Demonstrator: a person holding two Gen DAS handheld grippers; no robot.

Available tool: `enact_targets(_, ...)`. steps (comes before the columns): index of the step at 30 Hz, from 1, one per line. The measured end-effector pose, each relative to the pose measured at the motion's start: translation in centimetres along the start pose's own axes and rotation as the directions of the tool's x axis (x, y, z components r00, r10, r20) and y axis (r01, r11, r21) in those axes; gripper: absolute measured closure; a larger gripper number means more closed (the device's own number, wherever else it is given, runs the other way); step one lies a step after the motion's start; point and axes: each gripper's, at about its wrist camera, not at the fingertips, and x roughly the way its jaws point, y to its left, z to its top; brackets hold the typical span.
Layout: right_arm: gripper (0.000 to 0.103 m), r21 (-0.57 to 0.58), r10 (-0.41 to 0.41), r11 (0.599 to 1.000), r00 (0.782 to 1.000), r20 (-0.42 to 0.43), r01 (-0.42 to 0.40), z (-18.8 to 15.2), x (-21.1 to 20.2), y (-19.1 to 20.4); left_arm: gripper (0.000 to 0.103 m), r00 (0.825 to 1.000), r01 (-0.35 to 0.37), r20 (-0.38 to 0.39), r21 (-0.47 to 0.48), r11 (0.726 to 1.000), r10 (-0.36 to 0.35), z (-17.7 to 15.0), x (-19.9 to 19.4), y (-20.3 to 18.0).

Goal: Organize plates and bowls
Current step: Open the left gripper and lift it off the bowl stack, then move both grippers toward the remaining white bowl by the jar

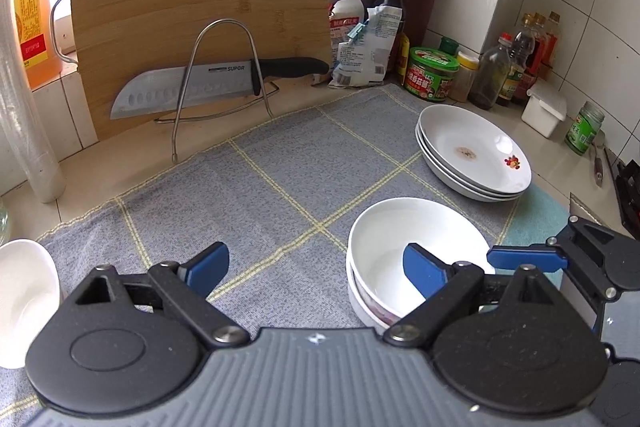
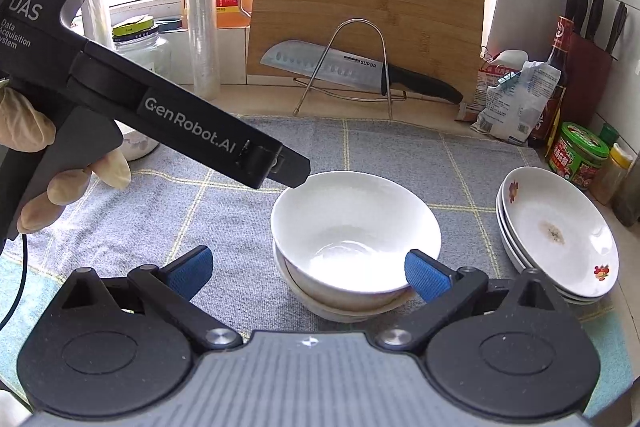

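Three stacked plates, three bowls.

Each tool is built alike: a ribbed grey body with a small white mark at its front edge, two round black housings, and black linkage arms fixed with silver screws, ending in blue textured pads. The left tool and right tool match. Seen from the side, the left tool's black handle reads "DAS Data Acquisition System" and "GenRobot.AI". A pale glove covers the hand, and a thin dark cable hangs below it.
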Motion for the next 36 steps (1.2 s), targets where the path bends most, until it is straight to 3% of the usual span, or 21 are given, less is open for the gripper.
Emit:
enact_targets(12,0.000,-0.043,0.020,0.999,1.000,0.004,-0.020,1.0,-0.2,1.5,0.007,1.000,0.000,0.016,-0.042,0.999,0.001,-2.3,-2.7,1.6)
enact_targets(18,0.000,-0.114,0.067,0.991,0.998,0.003,-0.066,1.7,-0.1,4.4,0.006,0.994,-0.106,0.015,-0.092,0.990,0.107,-4.9,-5.7,4.4)
enact_targets(22,0.000,-0.173,0.143,0.975,0.990,0.002,-0.140,2.0,0.4,5.9,0.004,0.974,-0.218,0.026,-0.159,0.963,0.225,-6.8,-7.5,5.9)
enact_targets(26,0.000,-0.233,0.204,0.952,0.979,-0.007,-0.200,2.3,1.3,6.8,0.004,0.938,-0.332,0.010,-0.249,0.910,0.345,-8.6,-9.0,7.0)
enact_targets(30,0.000,-0.263,0.233,0.937,0.972,-0.017,-0.229,2.4,1.7,7.6,0.003,0.917,-0.381,0.005,-0.290,0.878,0.400,-10.1,-10.0,7.3)
enact_targets(34,0.000,-0.278,0.236,0.932,0.971,-0.027,-0.234,2.8,1.9,8.8,0.002,0.903,-0.413,-0.007,-0.285,0.865,0.429,-11.2,-10.6,8.0)
enact_targets(36,0.000,-0.271,0.222,0.936,0.974,-0.043,-0.225,3.2,2.5,9.5,0.002,0.905,-0.409,-0.004,-0.285,0.867,0.425,-11.6,-10.8,8.7)
